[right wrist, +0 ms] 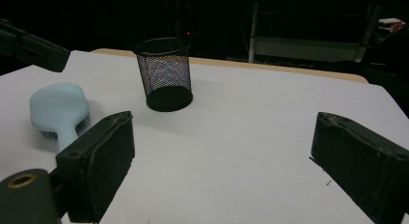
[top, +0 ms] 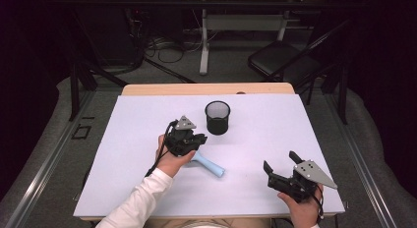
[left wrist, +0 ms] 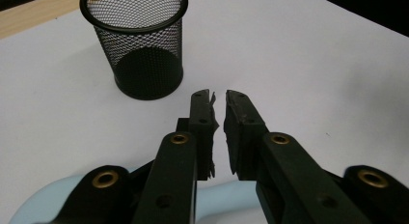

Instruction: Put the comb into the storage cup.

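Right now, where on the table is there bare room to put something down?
The far-left corner of the table and the right side past the mesh cup are bare. It is crowded mid-table, where the left gripper sits over the blue brush near the cup.

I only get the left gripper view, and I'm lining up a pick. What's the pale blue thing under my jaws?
Observer: A light blue hairbrush. The left hand-held gripper is above its head.
Operator: Which way is it lying?
Observer: Bristles down, with the handle pointing toward the right hand-held gripper.
Operator: Is that one busy?
Observer: No, its jaws stand wide open with nothing between them.
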